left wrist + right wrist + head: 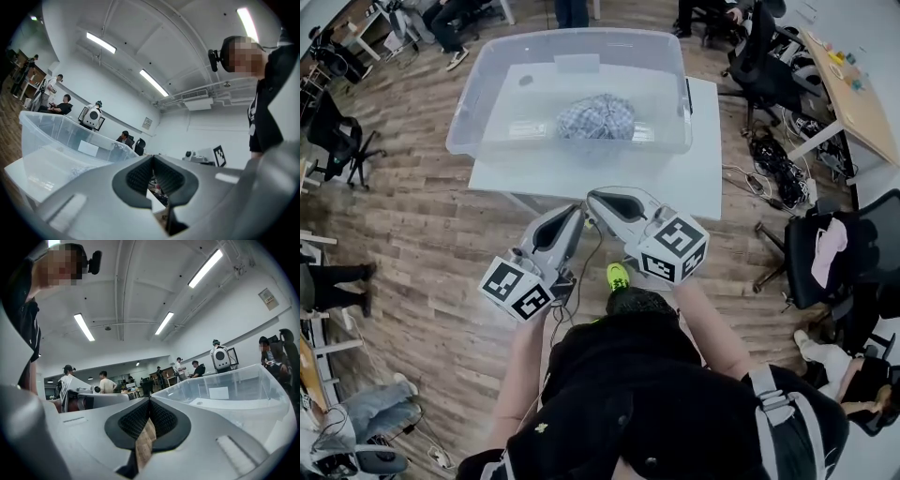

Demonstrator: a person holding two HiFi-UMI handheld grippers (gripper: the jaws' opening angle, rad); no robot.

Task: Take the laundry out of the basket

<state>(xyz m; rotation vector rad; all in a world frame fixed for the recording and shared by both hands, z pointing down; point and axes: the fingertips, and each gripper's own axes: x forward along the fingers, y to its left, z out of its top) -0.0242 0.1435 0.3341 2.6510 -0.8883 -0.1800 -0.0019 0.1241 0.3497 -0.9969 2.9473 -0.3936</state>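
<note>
A clear plastic basket (pixel 473 103) stands on a white table (pixel 698 173). Inside it lies one bundle of blue-and-white checked laundry (pixel 596 117), right of the middle. Both grippers hang in front of my body, short of the table's near edge and well below the basket. The left gripper (pixel 577 213) is shut with nothing in it, its tip pointing up toward the table. Beside it the right gripper (pixel 592 198) is also shut and empty. From the left gripper view its closed tip (pixel 153 158) shows with the basket (pixel 51 136) at left. The right gripper view has its shut tip (pixel 150 401) and the basket (pixel 225 385) at right.
Wood floor surrounds the table. A black office chair (pixel 337 131) stands at left, and another chair (pixel 830 248) with a pink cloth at right. Cables (pixel 773 159) lie on the floor at the right, near a desk (pixel 853 84). People sit at the far side.
</note>
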